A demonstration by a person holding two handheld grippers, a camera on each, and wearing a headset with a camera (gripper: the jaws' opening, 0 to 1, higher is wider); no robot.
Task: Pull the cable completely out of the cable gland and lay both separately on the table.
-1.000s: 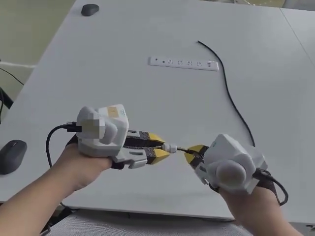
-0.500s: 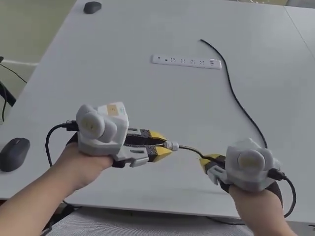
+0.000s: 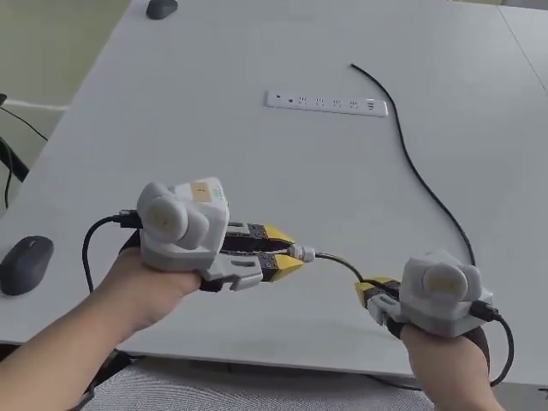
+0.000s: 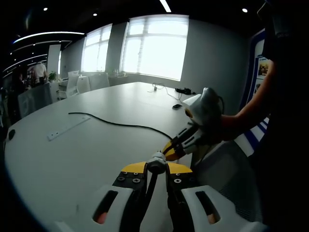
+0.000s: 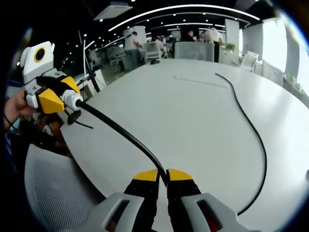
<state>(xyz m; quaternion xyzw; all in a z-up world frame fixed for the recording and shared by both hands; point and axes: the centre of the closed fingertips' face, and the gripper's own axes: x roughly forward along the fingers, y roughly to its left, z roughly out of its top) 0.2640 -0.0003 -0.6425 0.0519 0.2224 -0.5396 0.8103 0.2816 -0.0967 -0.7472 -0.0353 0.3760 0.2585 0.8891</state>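
I see left gripper (image 4: 156,170) fingers clamped on cable gland (image 4: 156,161), right gripper (image 5: 163,175) fingers pinching cable (image 5: 120,132); right gripper view shows both joined.

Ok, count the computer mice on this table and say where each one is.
2. The near mouse lies by the table's left edge, left of the left gripper. The far mouse sits at the far left end, beyond the power strip. Others may lie outside the view.
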